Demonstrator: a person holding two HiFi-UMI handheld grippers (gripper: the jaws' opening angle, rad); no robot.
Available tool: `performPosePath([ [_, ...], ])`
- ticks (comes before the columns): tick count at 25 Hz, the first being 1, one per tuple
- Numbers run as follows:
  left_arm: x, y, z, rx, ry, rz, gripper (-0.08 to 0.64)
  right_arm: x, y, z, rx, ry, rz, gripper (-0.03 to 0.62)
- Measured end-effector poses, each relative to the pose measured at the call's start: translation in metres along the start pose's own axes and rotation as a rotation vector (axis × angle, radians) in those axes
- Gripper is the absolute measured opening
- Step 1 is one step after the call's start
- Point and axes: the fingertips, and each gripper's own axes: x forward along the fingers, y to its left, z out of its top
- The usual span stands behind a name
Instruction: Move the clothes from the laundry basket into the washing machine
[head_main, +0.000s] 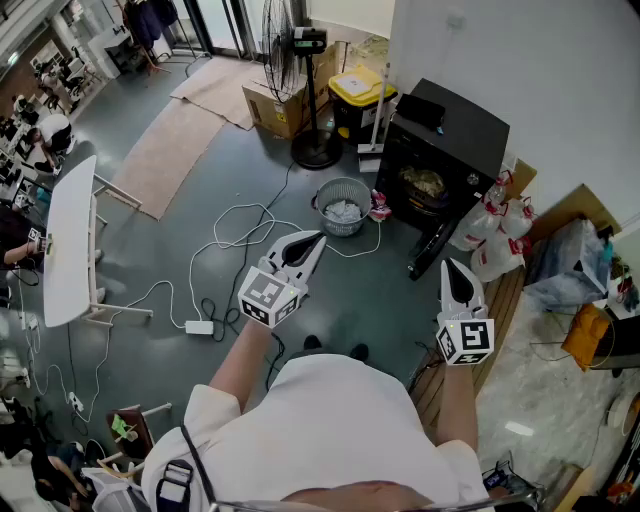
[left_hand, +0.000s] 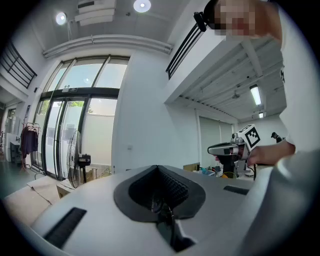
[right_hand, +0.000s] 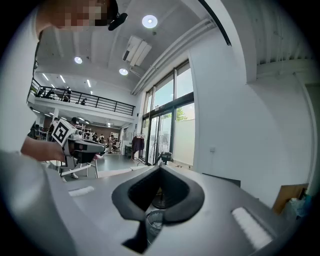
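In the head view a round mesh laundry basket with white clothes stands on the grey floor. Right of it is the black washing machine; its door hangs open and clothes lie in the drum. My left gripper is held level, pointing toward the basket from well short of it, jaws together and empty. My right gripper points toward the machine, shut and empty. The basket shows small through the notch in the right gripper view. In the left gripper view my left gripper shows nothing between its jaws.
A standing fan, a cardboard box and a yellow-lidded bin stand behind the basket. White cables and a power strip lie on the floor at left. White plastic bags sit right of the machine. A white table is at far left.
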Motion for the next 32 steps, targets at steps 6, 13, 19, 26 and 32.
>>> performPosePath([
  [6, 0.008, -0.002, -0.003, -0.006, 0.005, 0.001, 0.006, 0.002, -0.008, -0.001, 0.006, -0.003, 0.001, 0.011],
  [13, 0.013, -0.008, -0.008, -0.005, 0.018, 0.011, 0.006, 0.001, -0.019, -0.007, 0.017, -0.006, -0.002, 0.011],
  [19, 0.021, -0.014, -0.012, -0.009, 0.024, 0.026, 0.006, 0.002, -0.026, -0.013, 0.006, -0.006, 0.011, 0.011],
  [26, 0.033, -0.028, -0.019, -0.016, 0.041, 0.056, 0.006, 0.000, -0.046, -0.020, 0.004, -0.002, 0.035, 0.011],
  [32, 0.053, -0.040, -0.024, -0.022, 0.045, 0.083, 0.006, 0.002, -0.069, -0.034, -0.014, 0.008, 0.068, 0.011],
])
